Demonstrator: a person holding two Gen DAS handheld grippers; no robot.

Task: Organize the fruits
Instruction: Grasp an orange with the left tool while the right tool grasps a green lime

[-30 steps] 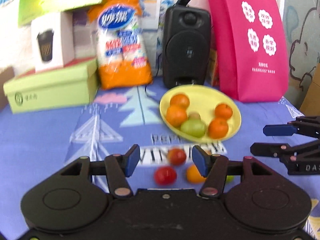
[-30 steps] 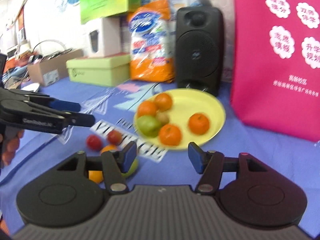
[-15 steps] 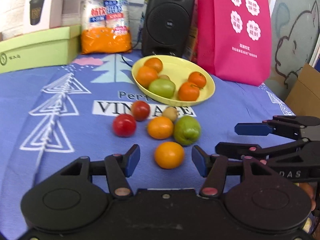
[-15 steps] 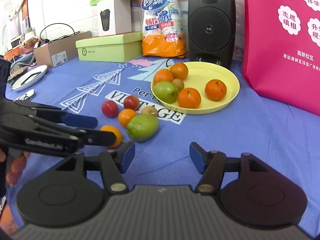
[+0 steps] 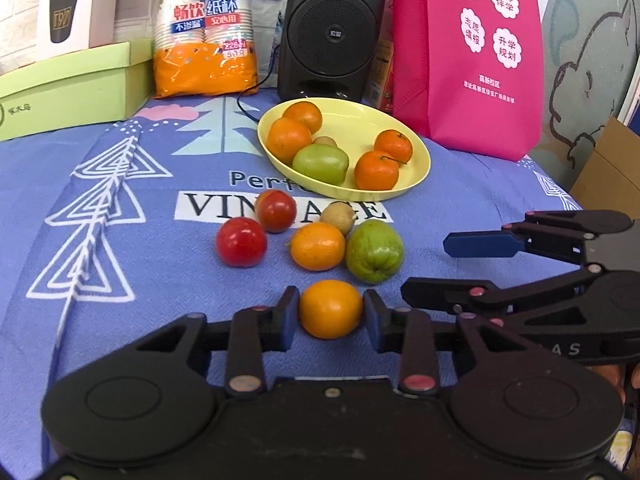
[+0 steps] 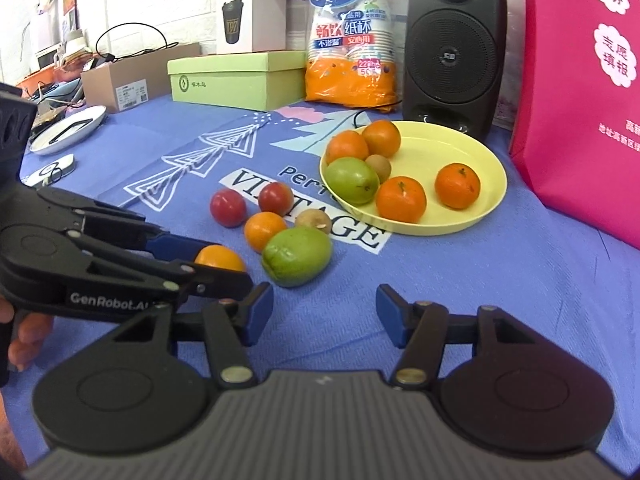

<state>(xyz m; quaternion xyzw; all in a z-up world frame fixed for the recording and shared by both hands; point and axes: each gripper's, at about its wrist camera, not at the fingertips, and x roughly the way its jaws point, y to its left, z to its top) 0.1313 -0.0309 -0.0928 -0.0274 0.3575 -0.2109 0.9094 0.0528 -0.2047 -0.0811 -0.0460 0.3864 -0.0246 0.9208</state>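
A yellow plate holds several oranges, a green fruit and a small brown fruit. On the blue cloth in front lie two red tomatoes, an orange, a brown fruit and a green fruit. My left gripper has its fingers on both sides of the nearest orange, which rests on the cloth. My right gripper is open and empty, just right of the left gripper and short of the green fruit.
A black speaker, a pink bag, a pack of paper cups and a green box stand behind the plate. A white dish and a cardboard box are at the far left.
My left gripper has moved forward and down around the nearest orange, and its fingers have narrowed onto it. My right gripper has drawn closer to the loose fruits.
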